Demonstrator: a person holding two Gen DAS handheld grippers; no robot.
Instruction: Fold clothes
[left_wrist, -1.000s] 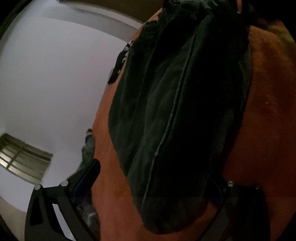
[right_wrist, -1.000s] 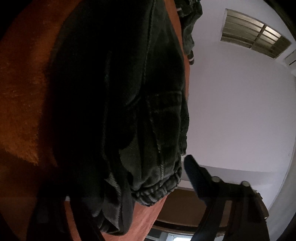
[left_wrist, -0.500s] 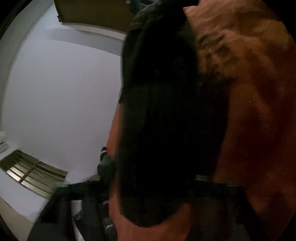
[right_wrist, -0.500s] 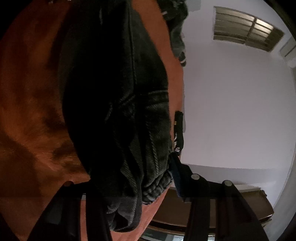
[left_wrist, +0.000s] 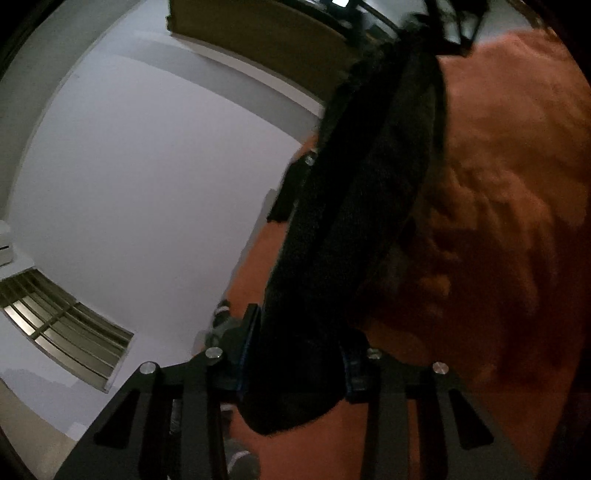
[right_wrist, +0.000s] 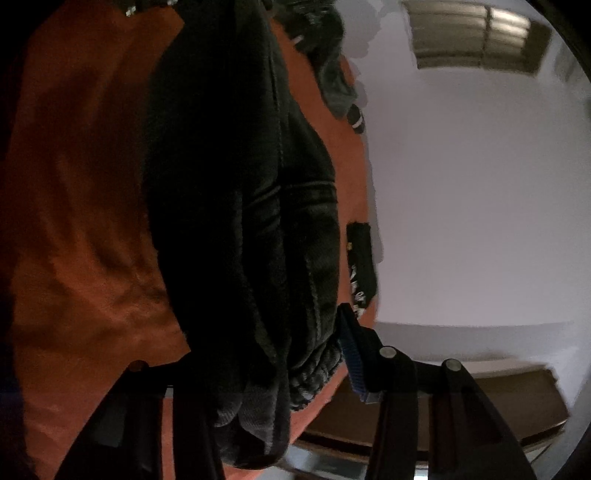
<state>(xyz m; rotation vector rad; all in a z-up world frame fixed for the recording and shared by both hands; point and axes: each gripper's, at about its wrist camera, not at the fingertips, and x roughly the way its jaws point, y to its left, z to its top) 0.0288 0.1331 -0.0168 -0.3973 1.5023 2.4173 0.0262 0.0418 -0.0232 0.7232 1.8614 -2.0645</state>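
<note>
A dark corduroy garment (left_wrist: 362, 206) lies lengthwise on an orange blanket (left_wrist: 498, 221), one end lifted. My left gripper (left_wrist: 299, 354) has that end between its fingers; the jaws are closing and the pads press on the cloth. In the right wrist view the same garment (right_wrist: 240, 184) bunches into a ribbed hem low in the frame, over the blanket (right_wrist: 74, 184). My right gripper (right_wrist: 258, 362) is shut on that bunched end. Its right pad (right_wrist: 351, 354) touches the hem, and the cloth hides its left finger.
More grey clothing (right_wrist: 332, 85) lies at the blanket's edge, also grey clothing (left_wrist: 221, 325) beside my left finger. A black labelled strap (right_wrist: 360, 258) hangs off the edge. Beyond are a white wall (left_wrist: 129, 184), a barred window (right_wrist: 476, 37) and brown wooden furniture (left_wrist: 258, 37).
Both grippers have closed onto the dark garment and risen with it. The garment's held ends have come up off the orange blanket, and more of the room shows.
</note>
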